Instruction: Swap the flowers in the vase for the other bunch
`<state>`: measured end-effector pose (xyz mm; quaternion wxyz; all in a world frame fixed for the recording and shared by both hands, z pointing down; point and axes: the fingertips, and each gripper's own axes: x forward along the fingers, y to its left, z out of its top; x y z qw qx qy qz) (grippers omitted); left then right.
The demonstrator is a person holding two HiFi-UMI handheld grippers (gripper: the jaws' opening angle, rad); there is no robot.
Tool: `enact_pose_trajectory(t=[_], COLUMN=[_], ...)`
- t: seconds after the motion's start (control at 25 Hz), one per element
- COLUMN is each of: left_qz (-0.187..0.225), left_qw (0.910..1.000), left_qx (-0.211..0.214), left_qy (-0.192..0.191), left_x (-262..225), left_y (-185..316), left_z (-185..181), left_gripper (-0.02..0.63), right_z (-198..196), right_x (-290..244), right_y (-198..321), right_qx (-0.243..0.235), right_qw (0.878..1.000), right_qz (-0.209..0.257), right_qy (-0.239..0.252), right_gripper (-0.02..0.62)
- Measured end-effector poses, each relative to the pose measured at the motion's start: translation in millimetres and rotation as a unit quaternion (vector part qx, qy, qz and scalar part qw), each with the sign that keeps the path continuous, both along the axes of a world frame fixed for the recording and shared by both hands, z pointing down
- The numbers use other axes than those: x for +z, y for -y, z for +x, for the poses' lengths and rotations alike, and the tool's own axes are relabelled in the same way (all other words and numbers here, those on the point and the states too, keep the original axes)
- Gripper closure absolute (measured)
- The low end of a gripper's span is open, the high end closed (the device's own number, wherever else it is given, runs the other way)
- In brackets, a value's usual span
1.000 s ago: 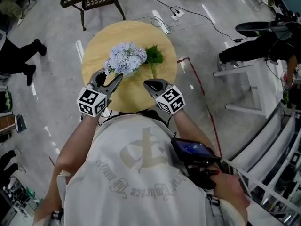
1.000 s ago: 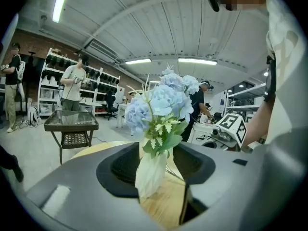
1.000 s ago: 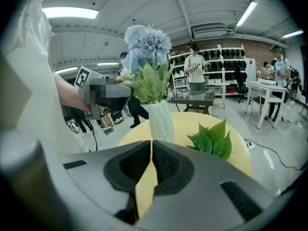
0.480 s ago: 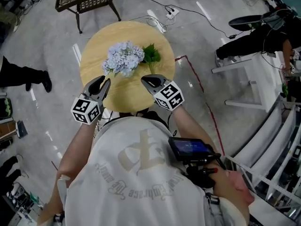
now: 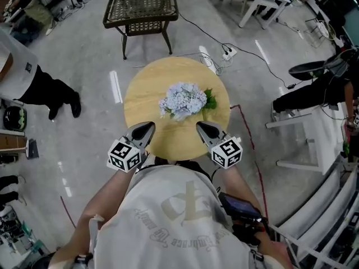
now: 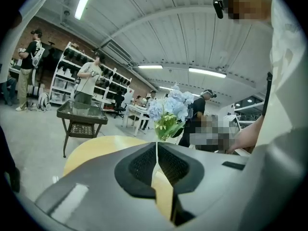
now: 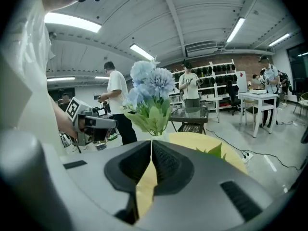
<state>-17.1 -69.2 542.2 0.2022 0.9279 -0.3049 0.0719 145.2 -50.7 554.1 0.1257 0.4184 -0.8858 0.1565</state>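
1. Two grey handheld grippers sit low in the head view at the near edge of the table: the left gripper [image 5: 149, 126] lower left of centre and the right gripper [image 5: 200, 126] lower right of centre. Each carries one black-and-white marker cube, so two cubes in all.
2. One round light-wood table [image 5: 147, 88] fills the middle of the head view.
3. The left gripper has just been closing its jaws. Its own view shows them pressed together with nothing between them.
4. The right gripper's jaws are also together and empty in its own view.
5. One bunch of pale blue flowers [image 5: 182, 100] stands near the middle of the tabletop, at the centre of the head view. It is apart from both grippers and sits ahead of the gap between them.
6. One cluster of green leaves [image 5: 211, 100] lies against the right side of the bunch.
7. The vase is hidden from above by the blooms. In both gripper views the jaws cover the base of the stems, so the vase cannot be made out.
8. One dark lattice-topped side table [image 5: 143, 4] stands on the grey floor at the top centre, well apart from the round table.
9. One white power strip [image 5: 229, 53] with trailing cables lies on the floor at the upper right of the round table.
10. One thin red line [image 5: 247, 133] runs down the floor to the right of the round table.
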Motion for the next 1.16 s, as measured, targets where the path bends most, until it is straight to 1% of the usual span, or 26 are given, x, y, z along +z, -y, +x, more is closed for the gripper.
enact_pose_trajectory(t=[0.12,0.24,0.52,0.76,0.96,1.16], left_qz=[0.006,0.009,0.007,0.003,0.004,0.013], left_qw=[1.0000,0.9998,0.9995,0.9993,0.9994,0.9991], left_qx=[0.005,0.011,0.028,0.037,0.034,0.039], left_qy=[-0.005,-0.010,-0.014,-0.010,-0.010,-0.013], left_x=[-4.9,-5.8,-3.4,-0.3,2.9,-4.2], left_y=[-3.4,-7.4,-21.0,-27.5,-26.4,-27.3], left_z=[-5.3,-8.5,-12.8,-16.4,-23.9,-15.5], left_gripper=[0.591,0.592,0.591,0.591,0.591,0.591], right_z=[-2.6,-6.5,-18.1,-20.9,-32.2,-33.2], right_x=[-15.0,-20.2,-12.2,-10.0,-6.2,-10.3], right_y=[-0.1,-4.0,-24.1,-29.0,-29.8,-33.5], right_qx=[0.007,0.014,0.025,0.031,0.024,0.015], right_qw=[1.000,0.999,0.999,0.999,0.999,0.999], right_qz=[0.025,0.035,0.026,0.027,0.027,0.029], right_qy=[0.011,0.017,0.021,0.023,0.025,0.020], right_gripper=[0.586,0.588,0.588,0.588,0.588,0.588])
